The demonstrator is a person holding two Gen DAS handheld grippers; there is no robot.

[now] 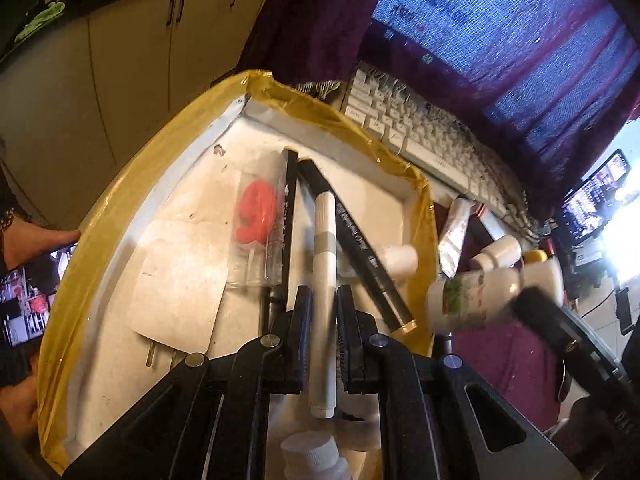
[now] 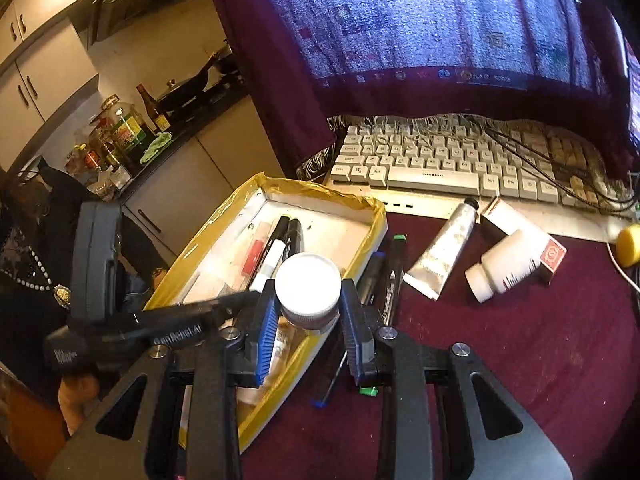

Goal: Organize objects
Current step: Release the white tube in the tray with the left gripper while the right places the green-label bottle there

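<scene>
A white tray (image 1: 132, 200) edged in yellow tape holds black pens (image 1: 360, 248), a red piece in a clear packet (image 1: 256, 220) and a white card. My left gripper (image 1: 325, 292) is shut on a white and silver marker (image 1: 325, 248), held low over the tray. In the right wrist view, my right gripper (image 2: 310, 292) is shut on a white-capped bottle (image 2: 308, 284), its blue pads pressing the bottle's sides, beside the tray's (image 2: 360, 208) right rim. The same bottle (image 1: 460, 300), with a flowered label, shows blurred in the left wrist view.
On the maroon cloth lie a silver tube (image 2: 440, 252), a white bottle (image 2: 504, 264), a red and white box (image 2: 532, 236) and pens (image 2: 390, 276) against the tray. A keyboard (image 2: 432, 164) sits behind. A person's hand (image 1: 40, 240) rests left of the tray.
</scene>
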